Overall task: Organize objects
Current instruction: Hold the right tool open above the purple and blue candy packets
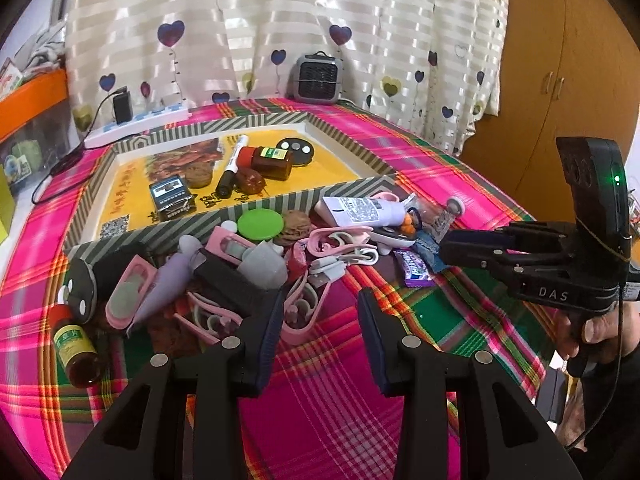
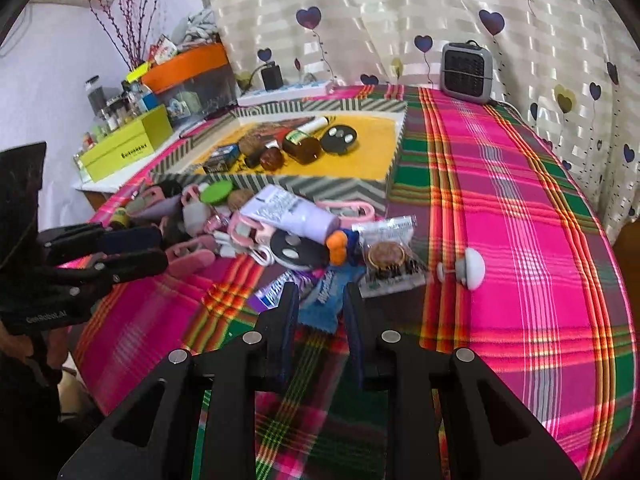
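On the bench under its pink plaid cloth (image 2: 520, 200), loose clutter lies heaped just before the striped cardboard tray (image 2: 280, 184). The right hand-held gripper (image 2: 320, 312) is clamped on a blue foil sachet (image 2: 324, 300); the left hand-held gripper (image 1: 320, 320) hangs apart, empty, above pink plastic clips (image 1: 304, 312). Best lift the sachet clear before swinging it over the tray's rim.

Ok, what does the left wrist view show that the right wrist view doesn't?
Only the left wrist view: the right hand-held gripper seen side-on, with the hand on its handle. Only the right wrist view: the budded twigs, the small jars and the left hand-held gripper side-on. Both: the striped tray, grey heater, white tube and green lid.
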{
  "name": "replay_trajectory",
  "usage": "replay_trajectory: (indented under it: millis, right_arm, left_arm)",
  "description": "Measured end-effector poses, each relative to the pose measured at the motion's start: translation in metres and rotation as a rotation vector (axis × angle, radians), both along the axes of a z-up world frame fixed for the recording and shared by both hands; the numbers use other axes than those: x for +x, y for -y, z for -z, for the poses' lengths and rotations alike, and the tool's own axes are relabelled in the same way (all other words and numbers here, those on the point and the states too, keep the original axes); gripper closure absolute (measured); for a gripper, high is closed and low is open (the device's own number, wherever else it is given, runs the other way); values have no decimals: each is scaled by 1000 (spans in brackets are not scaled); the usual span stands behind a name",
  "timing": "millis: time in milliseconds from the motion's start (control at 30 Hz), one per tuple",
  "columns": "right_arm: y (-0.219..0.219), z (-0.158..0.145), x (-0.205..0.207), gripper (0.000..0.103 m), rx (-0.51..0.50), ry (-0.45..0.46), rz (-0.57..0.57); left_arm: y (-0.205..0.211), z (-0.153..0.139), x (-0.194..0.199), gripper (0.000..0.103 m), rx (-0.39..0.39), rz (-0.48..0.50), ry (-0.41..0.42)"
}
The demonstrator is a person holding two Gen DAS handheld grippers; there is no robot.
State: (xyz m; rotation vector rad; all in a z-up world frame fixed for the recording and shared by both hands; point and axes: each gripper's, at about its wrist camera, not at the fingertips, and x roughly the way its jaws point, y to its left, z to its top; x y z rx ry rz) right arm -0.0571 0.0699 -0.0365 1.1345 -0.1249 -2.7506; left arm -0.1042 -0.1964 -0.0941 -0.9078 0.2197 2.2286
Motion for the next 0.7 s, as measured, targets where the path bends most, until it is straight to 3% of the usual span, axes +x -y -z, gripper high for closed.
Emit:
replay_trajectory:
  millis: [100, 133, 167, 200, 700]
  right_arm:
    - [0, 4, -1, 103, 3, 15, 7]
    - [0, 5, -1, 86, 5, 21, 10]
    - [0, 5, -2, 56, 7, 25, 12]
    - [0, 5, -2, 47, 11, 25, 13]
    - [8, 8, -10, 47, 69, 71, 20]
  left_arm:
    - [-3, 1, 0, 66, -10, 1, -11]
    - [-4, 0, -1, 66, -13, 4, -13]
    - [-5, 0, -1, 66, -18, 9, -16]
    - [-6, 0, -2, 66, -21, 12, -19]
    - [-6, 6, 0, 66, -61, 31, -16]
